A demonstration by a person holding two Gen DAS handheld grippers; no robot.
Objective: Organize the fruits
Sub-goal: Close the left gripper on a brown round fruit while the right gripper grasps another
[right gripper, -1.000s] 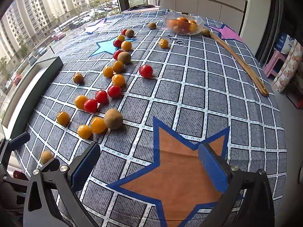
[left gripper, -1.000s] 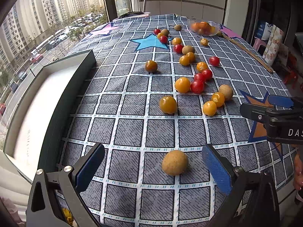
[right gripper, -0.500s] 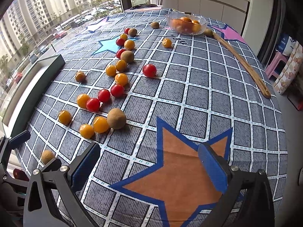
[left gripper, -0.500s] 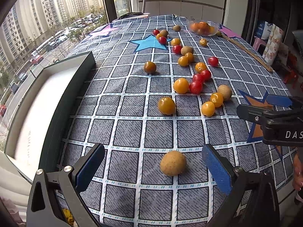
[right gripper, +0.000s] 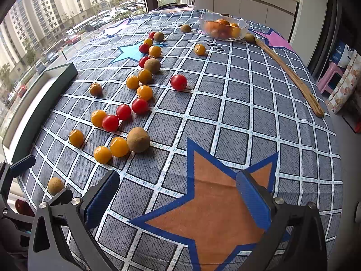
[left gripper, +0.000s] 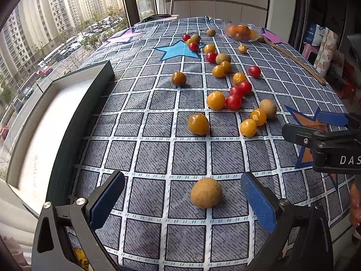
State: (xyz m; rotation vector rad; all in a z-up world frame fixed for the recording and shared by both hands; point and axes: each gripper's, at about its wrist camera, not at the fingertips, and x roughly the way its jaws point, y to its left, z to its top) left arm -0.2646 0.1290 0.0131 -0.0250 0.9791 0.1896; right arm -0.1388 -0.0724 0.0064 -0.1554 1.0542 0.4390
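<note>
Several red and yellow cherry tomatoes and brown longans lie scattered on the checked tablecloth. A brown longan point(left gripper: 206, 193) lies between the blue pads of my open left gripper point(left gripper: 182, 201), untouched; it shows at the lower left of the right wrist view point(right gripper: 55, 186). My right gripper point(right gripper: 178, 198) is open and empty over the orange star point(right gripper: 209, 205); it shows at the right edge of the left wrist view point(left gripper: 325, 135). A larger longan point(right gripper: 138, 139) sits beside two yellow tomatoes point(right gripper: 119, 146). A glass bowl point(right gripper: 223, 28) at the far end holds orange fruit.
A dark-rimmed white tray point(left gripper: 74, 113) runs along the table's left side by the window. A long wooden stick point(right gripper: 291, 76) lies along the right edge. The near table edge is just under both grippers. Stools and bags stand right of the table.
My left gripper has edged slightly forward and down, so the longan between its pads looks a little nearer. The right gripper has shifted slightly toward the fruit. Both stay open.
</note>
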